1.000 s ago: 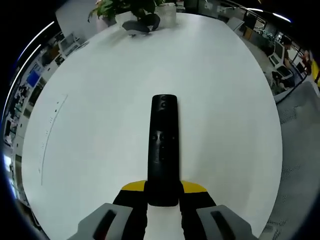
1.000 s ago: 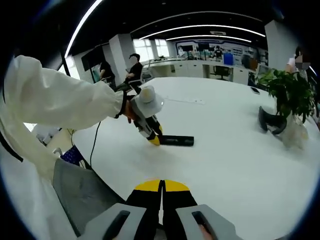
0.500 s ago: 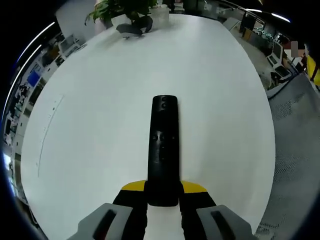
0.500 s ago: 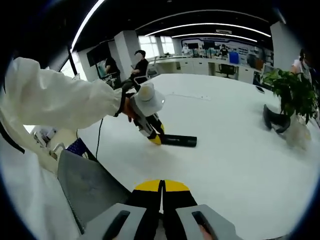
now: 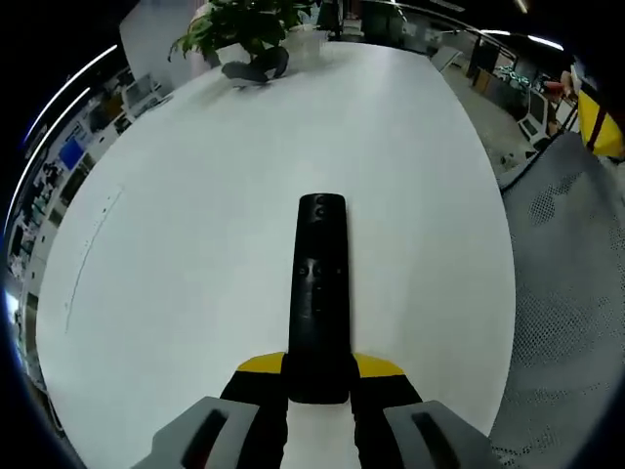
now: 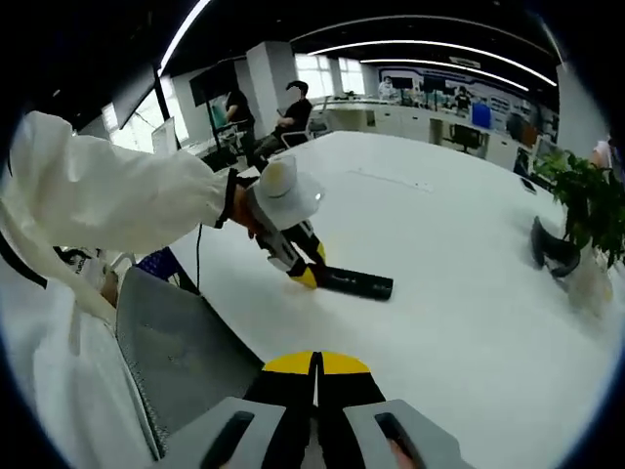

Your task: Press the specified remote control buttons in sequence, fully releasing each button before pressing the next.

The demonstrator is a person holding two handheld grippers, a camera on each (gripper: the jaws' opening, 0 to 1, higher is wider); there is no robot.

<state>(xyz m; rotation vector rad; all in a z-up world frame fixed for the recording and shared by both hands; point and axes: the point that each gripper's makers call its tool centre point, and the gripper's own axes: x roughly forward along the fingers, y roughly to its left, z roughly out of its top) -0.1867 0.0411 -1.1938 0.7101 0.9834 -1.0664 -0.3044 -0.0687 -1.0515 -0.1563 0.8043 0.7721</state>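
Left gripper (image 5: 317, 386): fingers clamp the slim black plastic remote control (image 5: 319, 283), as before.
Right gripper (image 6: 315, 376): fingers closed, empty, now drawn farther off; no press yet.

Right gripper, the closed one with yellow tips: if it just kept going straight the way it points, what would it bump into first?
Probably the bare white table ahead of the right gripper. The black remote, held by the left gripper, lies farther along nearly the same line, though depth is hard to judge.
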